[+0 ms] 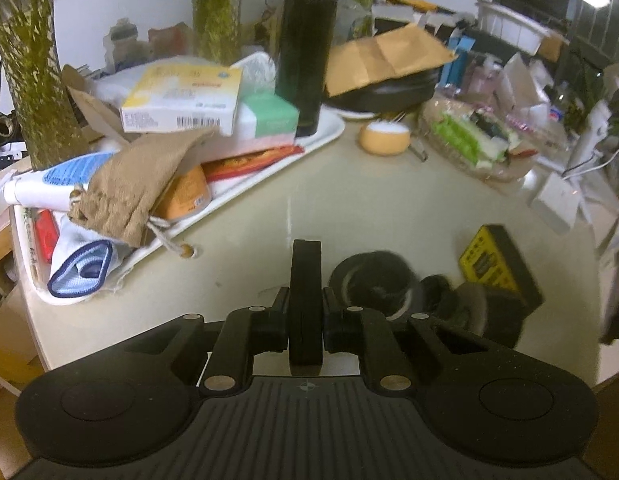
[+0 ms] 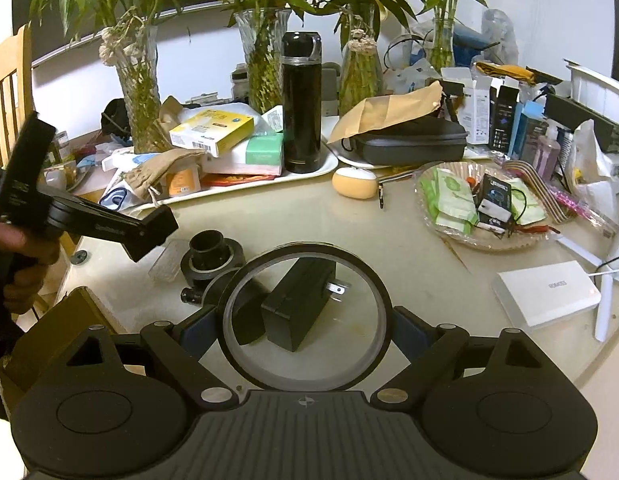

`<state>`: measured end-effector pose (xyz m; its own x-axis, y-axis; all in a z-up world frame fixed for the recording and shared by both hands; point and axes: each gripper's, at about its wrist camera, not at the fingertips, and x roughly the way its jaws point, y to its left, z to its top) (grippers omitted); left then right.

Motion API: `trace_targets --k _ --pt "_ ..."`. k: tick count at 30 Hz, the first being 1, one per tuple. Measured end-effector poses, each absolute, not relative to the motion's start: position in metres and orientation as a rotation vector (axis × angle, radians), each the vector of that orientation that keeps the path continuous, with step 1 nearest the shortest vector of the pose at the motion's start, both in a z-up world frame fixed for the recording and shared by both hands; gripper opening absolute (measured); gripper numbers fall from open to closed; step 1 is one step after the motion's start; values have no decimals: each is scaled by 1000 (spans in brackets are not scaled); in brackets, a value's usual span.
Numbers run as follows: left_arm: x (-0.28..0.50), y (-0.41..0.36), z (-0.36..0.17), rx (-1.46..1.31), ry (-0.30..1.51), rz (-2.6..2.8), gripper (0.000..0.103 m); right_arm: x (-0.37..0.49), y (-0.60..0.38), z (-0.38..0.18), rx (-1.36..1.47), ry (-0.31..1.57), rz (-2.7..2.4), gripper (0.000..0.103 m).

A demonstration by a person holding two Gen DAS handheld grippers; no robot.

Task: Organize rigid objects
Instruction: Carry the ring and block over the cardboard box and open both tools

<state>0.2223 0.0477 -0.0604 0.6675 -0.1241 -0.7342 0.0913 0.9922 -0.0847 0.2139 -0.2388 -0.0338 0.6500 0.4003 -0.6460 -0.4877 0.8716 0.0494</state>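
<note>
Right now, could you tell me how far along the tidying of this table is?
Early to midway, I judge. Done: the white tray already holds boxes and a black flask. In hand: the right gripper grips a black ring; the left gripper is shut, empty. Left: the black adapter, a black roll and a yellow box lie loose.

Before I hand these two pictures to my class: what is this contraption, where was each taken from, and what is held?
No robot here: a person carries a gripper in each hand, each with a camera looking along its two fingers. One picture looks out from the left gripper, fingers closed, apparently empty. The other looks out from the right gripper, clamping a black ring; the hand holding the left gripper shows at its edge. On the cluttered table: a black adapter, a flask, a crowded white tray.
</note>
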Motion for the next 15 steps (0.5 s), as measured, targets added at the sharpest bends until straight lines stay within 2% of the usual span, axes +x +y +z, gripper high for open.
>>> trace_targets --k 15 --pt "162 32 -10 -68 733 -217 15 200 -238 -22 -56 740 537 92"
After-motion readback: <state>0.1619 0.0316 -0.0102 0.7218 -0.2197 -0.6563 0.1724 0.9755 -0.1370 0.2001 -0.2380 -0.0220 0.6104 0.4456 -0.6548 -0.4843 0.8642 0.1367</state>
